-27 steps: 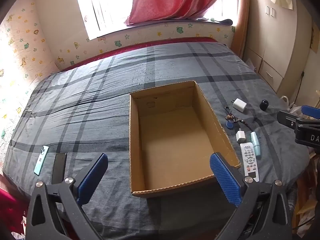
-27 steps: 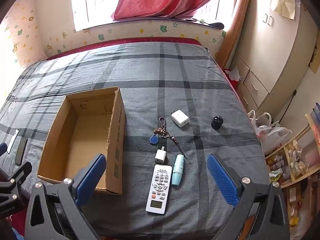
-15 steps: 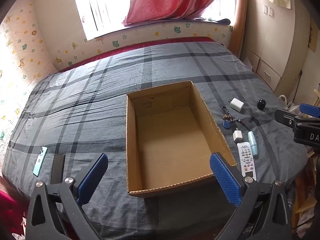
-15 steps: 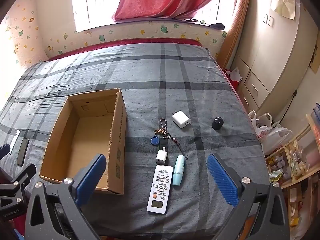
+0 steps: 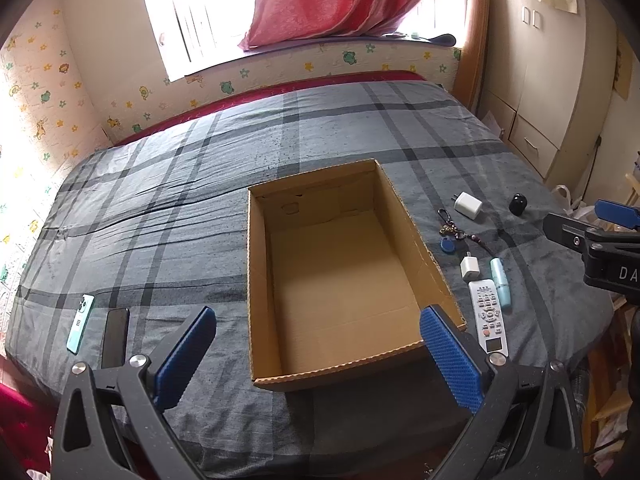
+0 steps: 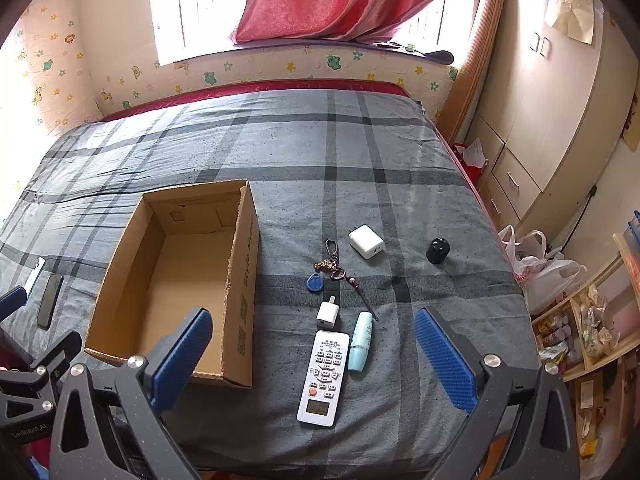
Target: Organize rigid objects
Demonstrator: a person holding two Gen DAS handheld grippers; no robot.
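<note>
Two phones sat at the far left of the bed [image 5: 340, 128]: a mint green phone [image 5: 80, 323] and a black phone [image 5: 115, 336] just beside it, both near the bed's edge. The left wrist view showed them flat and clear; in the right wrist view they were only slivers past the box.

Next over was the cardboard box [image 5: 256, 280], open-topped with nothing in it, lying on the grey plaid cover. Only the right wrist view caught the green print on its outer side wall.

Right of the box lay the small stuff, all on the bed and none in the box: a keychain [image 6: 330, 266] with a blue fob, a big white charger [image 6: 366, 241] beyond it, a small white plug [image 6: 328, 314] just above the white remote [image 6: 323, 378], a pale blue tube [image 6: 361, 341] alongside the remote, and a black round thing [image 6: 437, 251] well apart to the right. The right wrist view looked nearly straight down on these; the left saw them squashed at the side.

The left tongs [image 5: 316, 356] were spread wide, holding nothing, over the near end of the box. The right tongs [image 6: 312, 360] were spread just as wide, with nothing held, hanging above the remote without touching it.

Far right, only the right wrist view showed plastic bags [image 6: 540, 268] and cluttered shelves [image 6: 588, 320] by the wardrobe [image 6: 560, 120].
</note>
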